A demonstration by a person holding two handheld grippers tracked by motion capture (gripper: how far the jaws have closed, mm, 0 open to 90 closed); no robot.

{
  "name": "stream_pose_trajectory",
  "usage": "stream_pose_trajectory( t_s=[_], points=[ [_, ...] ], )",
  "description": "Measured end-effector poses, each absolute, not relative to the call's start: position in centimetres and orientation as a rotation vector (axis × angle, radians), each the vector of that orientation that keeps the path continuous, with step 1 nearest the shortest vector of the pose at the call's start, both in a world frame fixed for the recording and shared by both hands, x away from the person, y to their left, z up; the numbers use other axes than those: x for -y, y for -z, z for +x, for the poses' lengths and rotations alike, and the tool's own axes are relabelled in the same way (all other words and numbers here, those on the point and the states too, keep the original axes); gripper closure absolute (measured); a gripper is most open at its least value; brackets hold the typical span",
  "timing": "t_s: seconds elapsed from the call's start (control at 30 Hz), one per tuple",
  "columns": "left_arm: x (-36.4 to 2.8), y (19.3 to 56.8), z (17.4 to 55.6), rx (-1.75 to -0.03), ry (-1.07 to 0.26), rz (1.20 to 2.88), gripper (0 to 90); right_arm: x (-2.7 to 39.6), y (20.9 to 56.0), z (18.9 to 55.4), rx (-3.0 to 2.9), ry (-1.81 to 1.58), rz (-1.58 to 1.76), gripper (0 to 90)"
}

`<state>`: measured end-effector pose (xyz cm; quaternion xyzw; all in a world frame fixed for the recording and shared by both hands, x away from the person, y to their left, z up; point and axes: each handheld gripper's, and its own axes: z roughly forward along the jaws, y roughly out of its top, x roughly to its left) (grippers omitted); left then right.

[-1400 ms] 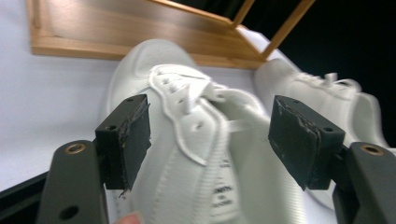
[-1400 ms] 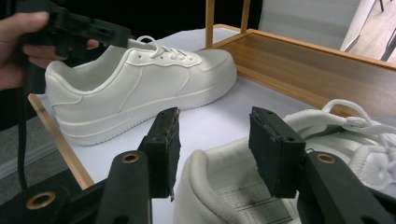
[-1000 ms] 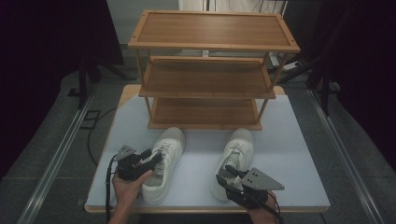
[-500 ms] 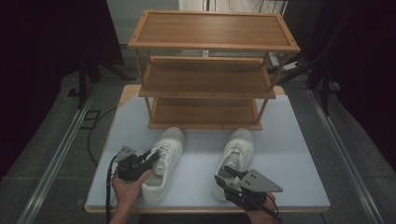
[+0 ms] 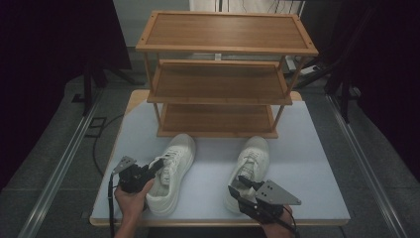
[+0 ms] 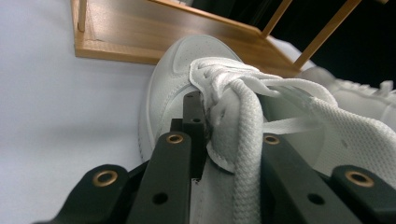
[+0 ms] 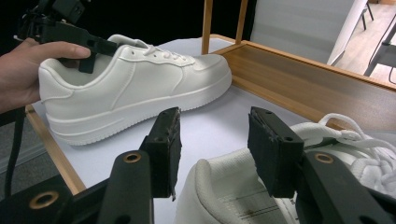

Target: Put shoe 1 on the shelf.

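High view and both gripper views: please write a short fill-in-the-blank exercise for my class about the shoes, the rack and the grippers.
1. The two shoes are ____ in colour.
2. The left gripper is shut on the left shoe; its fingers have just been ____.
3. The wooden rack has ____ shelves.
4. The right gripper stands ____ over the right shoe's heel.

Missing words: white; closing; three; open

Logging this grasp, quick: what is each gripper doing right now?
Left gripper: just closed, clamped on the left shoe at its side by the laces.
Right gripper: open, jaws either side of the right shoe's heel.

Two sneakers side by side (left [image 5: 172, 173], right [image 5: 249, 171]) on table [image 5: 317, 163], before rack [image 5: 223, 74]
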<state>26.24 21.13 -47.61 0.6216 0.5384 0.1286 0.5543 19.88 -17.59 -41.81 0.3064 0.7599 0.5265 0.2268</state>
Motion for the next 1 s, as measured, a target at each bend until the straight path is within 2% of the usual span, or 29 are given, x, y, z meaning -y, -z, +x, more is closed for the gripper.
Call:
stream_pose_trajectory(
  t_s=[0.53, 1.0],
  points=[
    [-22.4, 44.0, 24.0, -1.152, -0.217, 1.248, 81.4, 17.7, 41.4, 19.7, -2.073, -1.467, 0.842, 53.8],
    [-21.6, 40.8, 23.7, -1.055, -0.195, 1.190, 81.4, 17.8, 41.0, 19.7, -2.059, -1.482, 0.848, 53.8]
  ],
)
